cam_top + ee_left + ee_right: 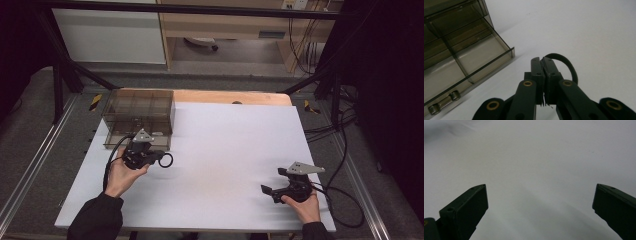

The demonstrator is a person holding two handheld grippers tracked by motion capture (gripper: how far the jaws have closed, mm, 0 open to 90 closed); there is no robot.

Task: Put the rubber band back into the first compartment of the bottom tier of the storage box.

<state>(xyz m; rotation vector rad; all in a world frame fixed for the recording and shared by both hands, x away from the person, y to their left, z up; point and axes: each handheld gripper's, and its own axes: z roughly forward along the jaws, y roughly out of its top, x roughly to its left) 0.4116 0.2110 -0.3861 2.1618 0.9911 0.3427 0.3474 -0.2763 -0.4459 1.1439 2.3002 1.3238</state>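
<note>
My left gripper (158, 158) is near the table's left side, shut on a thin black loop (166, 160) that sticks out to its right. The left gripper view shows the jaws (543, 60) pressed together on the loop (567, 64), which arcs out past the tips. A smoky clear box (139, 107) with divided compartments stands just behind this gripper, its drawer (474, 55) open toward me, with a small metal handle (445, 103). My right gripper (274, 181) rests at the front right, open, with nothing between its fingers (465, 210).
A white sheet (225, 150) covers the table (235, 96), whose wooden far edge shows behind it. Black cables (345, 200) trail off the right edge. A dark metal frame (65, 75) surrounds the table.
</note>
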